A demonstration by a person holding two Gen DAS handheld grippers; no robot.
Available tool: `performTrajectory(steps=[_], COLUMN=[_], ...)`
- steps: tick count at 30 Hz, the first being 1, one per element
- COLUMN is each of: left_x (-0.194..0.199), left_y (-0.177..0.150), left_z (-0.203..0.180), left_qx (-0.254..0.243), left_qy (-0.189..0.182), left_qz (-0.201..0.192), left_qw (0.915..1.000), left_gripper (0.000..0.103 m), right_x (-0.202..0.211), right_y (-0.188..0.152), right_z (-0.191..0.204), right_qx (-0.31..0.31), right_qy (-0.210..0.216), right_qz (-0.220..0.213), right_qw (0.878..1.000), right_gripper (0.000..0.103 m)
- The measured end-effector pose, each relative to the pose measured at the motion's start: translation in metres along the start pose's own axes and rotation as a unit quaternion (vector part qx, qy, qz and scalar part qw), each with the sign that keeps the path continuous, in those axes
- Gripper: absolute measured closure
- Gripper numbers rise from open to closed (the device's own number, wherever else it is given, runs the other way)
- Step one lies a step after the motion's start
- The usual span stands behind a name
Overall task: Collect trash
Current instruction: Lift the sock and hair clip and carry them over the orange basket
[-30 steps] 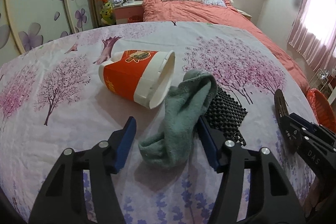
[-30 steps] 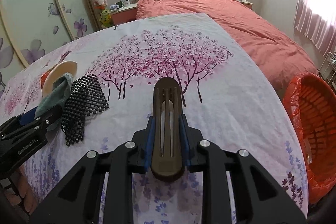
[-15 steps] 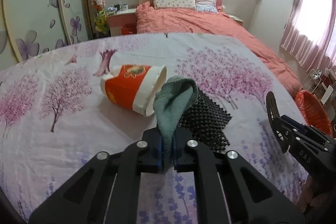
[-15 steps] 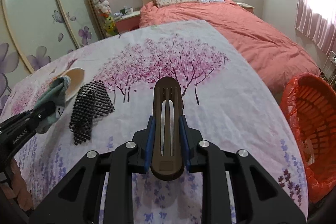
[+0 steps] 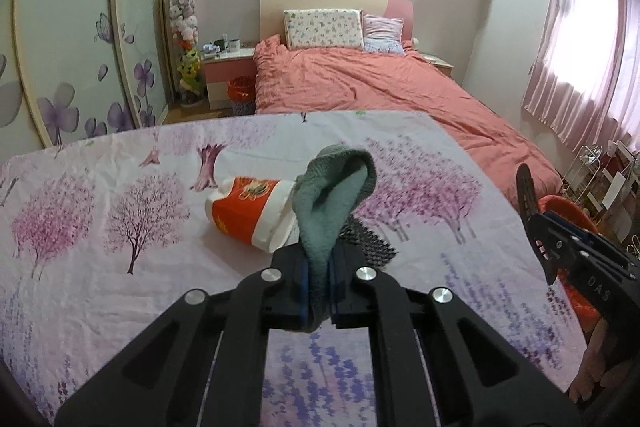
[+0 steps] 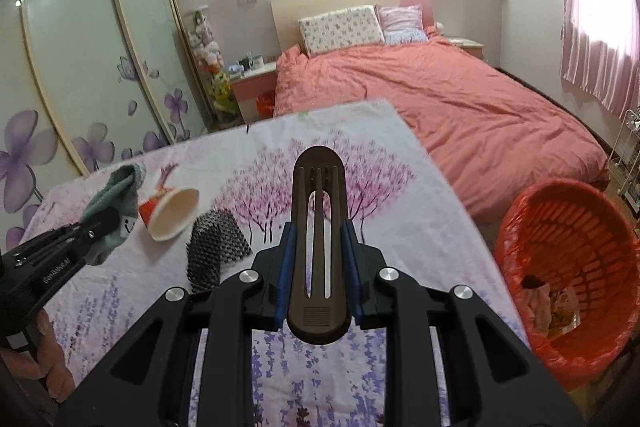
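My left gripper [image 5: 318, 291] is squeezed tight on a green sock [image 5: 334, 195], which sticks up in the middle of the left picture. My right gripper [image 6: 319, 279] pinches a brown shoehorn [image 6: 318, 247], low in the middle of the right picture. A red cup [image 6: 170, 213] and a black mesh mat [image 6: 214, 245] lie on the flowery cloth [image 6: 380, 187], left of middle. The orange basket [image 6: 560, 267] sits at the lower right.

On the floral tablecloth [image 5: 100, 307]: one grey-green sock [image 5: 332, 203], one red-and-white paper cup [image 5: 250, 213] on its side, one black mesh mat [image 6: 214, 247], one brown slotted shoe insert [image 6: 318, 247]. Two grippers: left gripper [image 5: 319, 283], right gripper [image 6: 318, 279]. One red-lined trash basket [image 6: 600, 211]. One bed [image 5: 380, 87], two pillows, one nightstand [image 5: 228, 67].
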State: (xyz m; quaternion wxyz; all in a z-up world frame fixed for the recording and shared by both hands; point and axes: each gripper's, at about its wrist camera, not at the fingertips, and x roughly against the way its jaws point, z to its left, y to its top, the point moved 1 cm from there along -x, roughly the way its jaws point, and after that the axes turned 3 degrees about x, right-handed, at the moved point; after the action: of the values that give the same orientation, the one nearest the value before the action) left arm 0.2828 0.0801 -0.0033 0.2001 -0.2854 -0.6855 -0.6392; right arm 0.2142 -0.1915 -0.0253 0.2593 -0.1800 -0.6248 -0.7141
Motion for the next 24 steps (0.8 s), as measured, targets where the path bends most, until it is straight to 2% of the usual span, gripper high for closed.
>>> performTrajectory(steps=[10,24], left_x=[0.026,0.038], left_y=[0.010,0.008], left_z=[-0.056,-0.157], left_qx=[-0.028,-0.079], left_qy=[-0.033,-0.103], left_qz=[-0.016,-0.016], left_qw=[0.9989,0.9915], left_gripper=[0.095,0.095], right_x=[0.042,0.084], right_y=[0.009,0.006], right_z=[-0.030,-0.106], right_qx=[-0.013,-0.059], right_qy=[-0.017,-0.057], right_qz=[-0.046,-0.084], right_qw=[0.999,0.993], right_gripper=[0.079,0.079])
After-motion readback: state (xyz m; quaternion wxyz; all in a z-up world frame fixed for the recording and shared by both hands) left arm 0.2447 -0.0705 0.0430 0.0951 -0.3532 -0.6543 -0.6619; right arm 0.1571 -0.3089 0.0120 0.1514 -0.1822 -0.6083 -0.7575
